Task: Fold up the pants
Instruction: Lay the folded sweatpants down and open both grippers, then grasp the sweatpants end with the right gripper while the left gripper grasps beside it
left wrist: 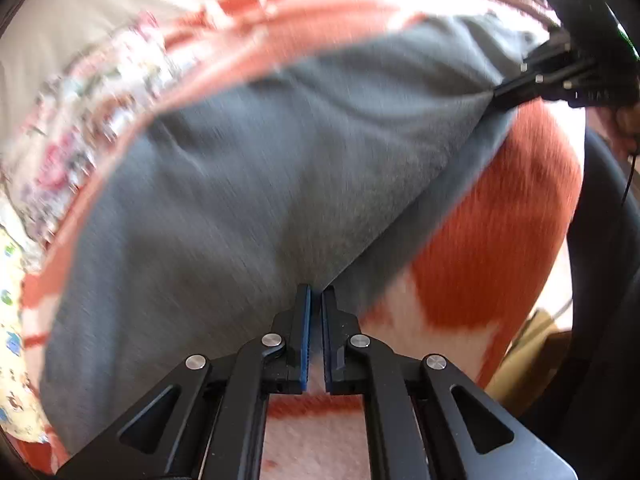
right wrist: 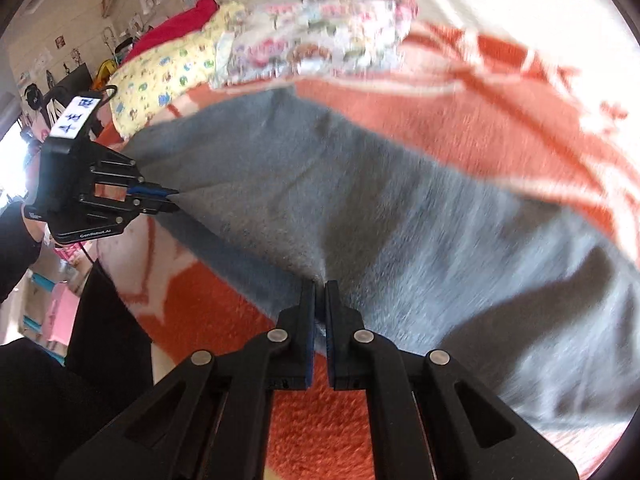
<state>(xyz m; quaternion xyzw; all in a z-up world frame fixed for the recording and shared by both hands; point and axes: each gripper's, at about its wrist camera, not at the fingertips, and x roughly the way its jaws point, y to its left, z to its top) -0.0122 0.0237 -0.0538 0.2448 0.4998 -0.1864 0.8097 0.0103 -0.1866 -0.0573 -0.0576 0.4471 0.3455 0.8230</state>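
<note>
On the orange blanket (right wrist: 208,312) lie grey pants (right wrist: 360,208), soft, limp, light. Right gripper (right wrist: 320,286) and left gripper (left wrist: 316,290) both clamp the near hem; edge grips suit it. Beyond: patterned bedding (right wrist: 320,40).

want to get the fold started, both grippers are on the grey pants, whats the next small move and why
Probably lift both together and carry that edge across. The left gripper and right gripper are each shut on the near edge of the grey pants, which lie spread on the orange blanket.
</note>
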